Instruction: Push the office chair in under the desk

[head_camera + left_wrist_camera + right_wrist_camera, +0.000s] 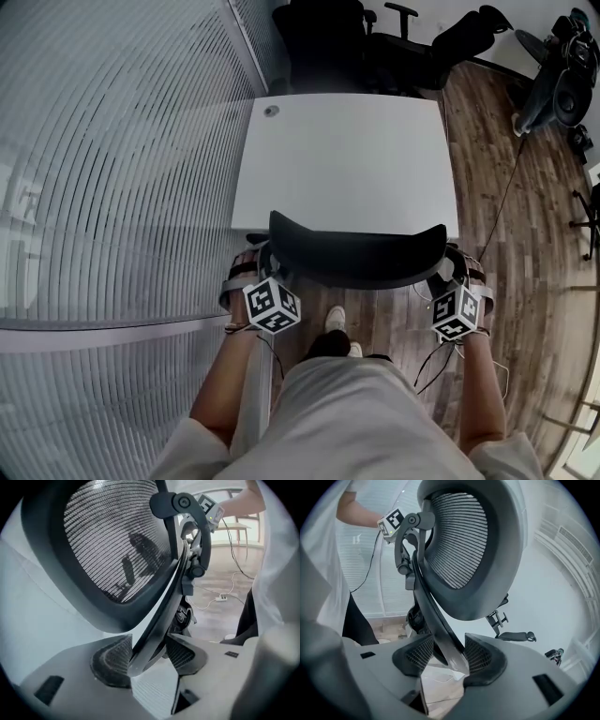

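Blinds (103,141) fill the left side, so the white tabletop (347,159) stands close to the window wall and the office chair (356,255) probably has to go straight in. The left gripper (264,261) is at the left edge of the mesh backrest (108,541). Its jaws pinch the curved frame bar there, which is wedged between the ribbed pads (110,660).

In the head view the top of the backrest lies along the near edge of the tabletop. The seat is hidden below, so the chair looks almost fully in.

The right gripper (452,267) mirrors this on the far edge, its jaws pinching the other side bar. Holding both edges likely keeps the push even, so the chair does not swivel. Wooden floor (487,169) runs along the right.
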### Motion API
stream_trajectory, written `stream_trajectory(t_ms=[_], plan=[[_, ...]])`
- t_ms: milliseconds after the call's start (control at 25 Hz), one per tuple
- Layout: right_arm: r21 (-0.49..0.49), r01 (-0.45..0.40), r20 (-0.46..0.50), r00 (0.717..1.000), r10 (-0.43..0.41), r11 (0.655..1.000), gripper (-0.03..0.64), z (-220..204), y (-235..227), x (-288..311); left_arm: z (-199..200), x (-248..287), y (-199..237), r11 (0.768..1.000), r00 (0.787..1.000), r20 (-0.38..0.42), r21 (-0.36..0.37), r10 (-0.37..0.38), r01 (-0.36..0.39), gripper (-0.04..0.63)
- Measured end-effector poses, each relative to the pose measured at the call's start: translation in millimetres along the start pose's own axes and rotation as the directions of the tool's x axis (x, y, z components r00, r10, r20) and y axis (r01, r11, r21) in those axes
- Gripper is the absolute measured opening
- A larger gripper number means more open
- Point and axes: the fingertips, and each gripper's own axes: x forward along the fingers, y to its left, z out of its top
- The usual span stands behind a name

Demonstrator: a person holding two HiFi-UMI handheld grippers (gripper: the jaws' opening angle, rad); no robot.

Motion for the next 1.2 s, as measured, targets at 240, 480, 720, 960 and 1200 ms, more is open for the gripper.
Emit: stream_trajectory(t_ms=[240, 480, 720, 960, 1200], plan=[[0.183, -0.007, 0.118, 0.993, -0.014, 0.983, 0.213, 27, -7, -30, 25, -35, -9, 0.99, 0.994, 0.108, -0.137, -0.026, 0.041, 0.218], [0.381, -0.071, 0.286, 0.957, -0.045, 0.922, 0.199, 64, 4, -61, 55, -66, -26, 0.951, 0.959, 0.278, -0.281, -0.044, 0.126, 0.216], [0.485, -0.137, 0.4, 0.913, -0.08, 0.864, 0.146, 86, 10, -98, 97, -109, -35, 0.863, 0.867, 0.497, -0.422, -0.036, 0.278, 0.17], [0.502, -0.189, 0.471, 0.878, -0.083, 0.844, 0.079, 106, 18, -122, 121, -143, -40, 0.801, 0.788, 0.615, -0.475, 0.007, 0.364, 0.084], [0.52, -0.271, 0.558, 0.826, -0.082, 0.81, 0.044, 139, 27, -147, 148, -172, -38, 0.756, 0.715, 0.697, -0.498, 0.057, 0.425, 0.05]])
